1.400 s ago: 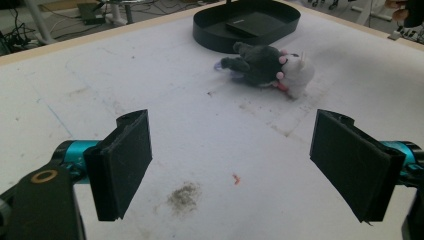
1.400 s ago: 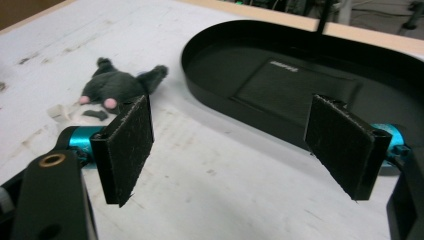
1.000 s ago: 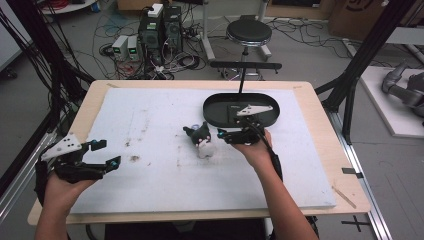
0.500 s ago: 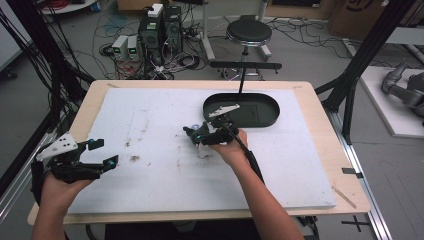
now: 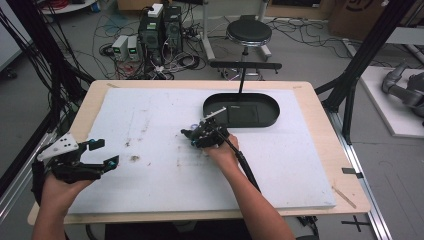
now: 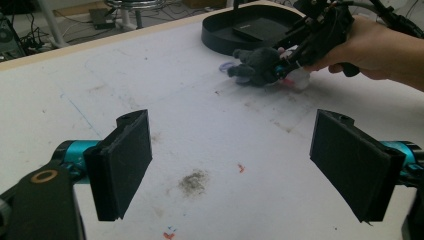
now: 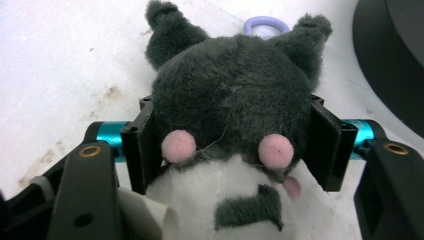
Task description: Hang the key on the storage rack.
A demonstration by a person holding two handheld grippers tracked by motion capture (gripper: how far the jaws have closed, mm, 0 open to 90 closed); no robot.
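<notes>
Nearest the person, the left gripper (image 5: 100,155) hovers over the near left part of the white foam-topped table (image 5: 280,170), its black padded jaws spread wide with nothing between them, as the left gripper view shows. Farther in, near the table's middle, the right gripper (image 5: 192,136) has its jaws set to either side of the head of a small dark-grey and white plush toy with pink cheeks (image 7: 230,125); the jaws have just been closing, and the right gripper view shows the pads flanking the head and seemingly touching the fur, so a grasp appears to be forming rather than firm. The toy lies on the foam, its ears and a lilac ring (image 7: 267,24) pointing away from the right gripper, so its long axis runs along the jaws. Beyond and just to the right stands a shallow black oval tray (image 5: 270,117), a likely destination; the right hand is much the nearer to both.
</notes>
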